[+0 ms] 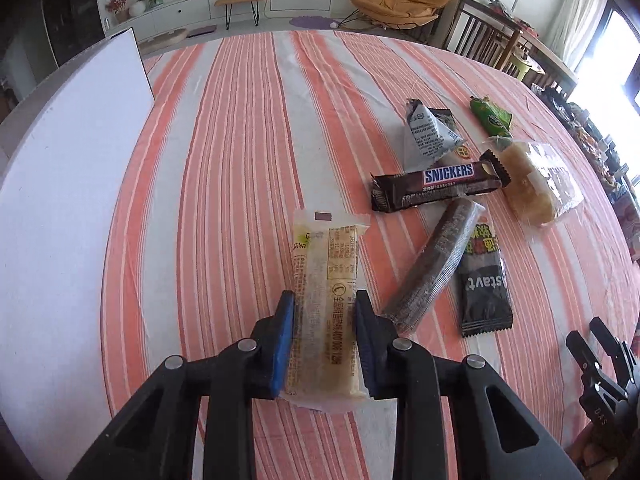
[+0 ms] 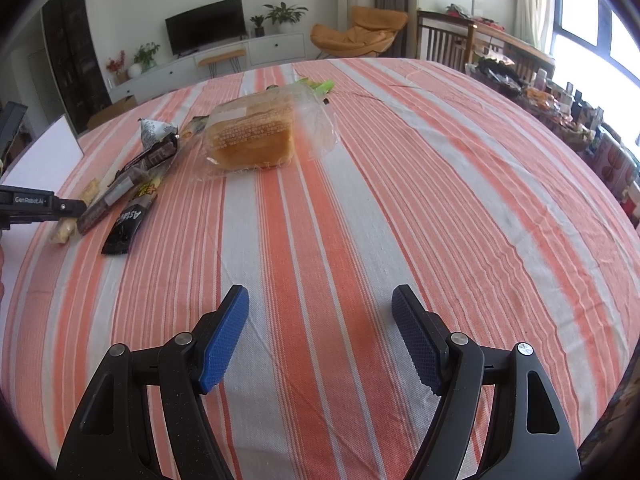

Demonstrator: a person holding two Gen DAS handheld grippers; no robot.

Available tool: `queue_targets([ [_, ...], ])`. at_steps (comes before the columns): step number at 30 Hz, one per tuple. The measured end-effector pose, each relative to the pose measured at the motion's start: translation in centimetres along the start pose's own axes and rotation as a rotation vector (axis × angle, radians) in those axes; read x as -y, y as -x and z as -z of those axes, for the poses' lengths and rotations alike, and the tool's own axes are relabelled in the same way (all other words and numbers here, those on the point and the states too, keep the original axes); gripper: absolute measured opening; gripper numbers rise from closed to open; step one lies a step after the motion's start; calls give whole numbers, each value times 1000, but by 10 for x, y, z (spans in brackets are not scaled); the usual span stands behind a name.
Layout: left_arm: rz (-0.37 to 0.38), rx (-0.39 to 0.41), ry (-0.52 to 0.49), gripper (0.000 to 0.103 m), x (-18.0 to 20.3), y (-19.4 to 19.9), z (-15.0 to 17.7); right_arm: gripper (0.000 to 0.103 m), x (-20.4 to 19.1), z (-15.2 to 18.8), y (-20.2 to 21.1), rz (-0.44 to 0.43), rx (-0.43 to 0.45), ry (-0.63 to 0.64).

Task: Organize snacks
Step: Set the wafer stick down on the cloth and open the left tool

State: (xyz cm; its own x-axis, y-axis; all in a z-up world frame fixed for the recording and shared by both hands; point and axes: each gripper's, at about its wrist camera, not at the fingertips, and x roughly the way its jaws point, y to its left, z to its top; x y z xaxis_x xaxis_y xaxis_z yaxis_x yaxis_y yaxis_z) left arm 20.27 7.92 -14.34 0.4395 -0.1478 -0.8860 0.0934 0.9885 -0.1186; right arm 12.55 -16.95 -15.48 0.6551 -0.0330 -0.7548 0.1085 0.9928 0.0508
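Note:
My left gripper (image 1: 324,300) is shut on a long pale yellow snack bar (image 1: 326,280) in a clear wrapper, its far end over the striped cloth. To its right lie a Snickers bar (image 1: 438,186), a brown wafer stick (image 1: 434,268), a black Astavt packet (image 1: 484,292), a grey triangular packet (image 1: 428,130), a green packet (image 1: 492,118) and a wrapped bread loaf (image 1: 532,184). My right gripper (image 2: 320,300) is open and empty above bare cloth. The bread loaf (image 2: 252,136) lies ahead of it; the left gripper (image 2: 70,205) shows at the far left edge.
A white board (image 1: 68,184) lies on the left side of the table. The orange and white striped tablecloth (image 1: 240,140) covers the table. Chairs and a cluttered shelf (image 2: 560,104) stand past the right edge.

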Motion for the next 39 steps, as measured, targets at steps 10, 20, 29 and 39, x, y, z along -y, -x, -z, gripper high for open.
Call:
queue_targets([
  [10, -47, 93, 16, 78, 2, 39, 95, 78, 1, 1, 0, 12, -4, 11],
  [20, -124, 163, -21, 103, -10, 22, 87, 78, -1, 1, -1, 34, -9, 21],
  [29, -124, 162, -23, 103, -10, 21, 86, 78, -1, 1, -2, 34, -9, 21],
  [39, -123, 162, -22, 103, -10, 21, 86, 78, -1, 1, -2, 35, -12, 23],
])
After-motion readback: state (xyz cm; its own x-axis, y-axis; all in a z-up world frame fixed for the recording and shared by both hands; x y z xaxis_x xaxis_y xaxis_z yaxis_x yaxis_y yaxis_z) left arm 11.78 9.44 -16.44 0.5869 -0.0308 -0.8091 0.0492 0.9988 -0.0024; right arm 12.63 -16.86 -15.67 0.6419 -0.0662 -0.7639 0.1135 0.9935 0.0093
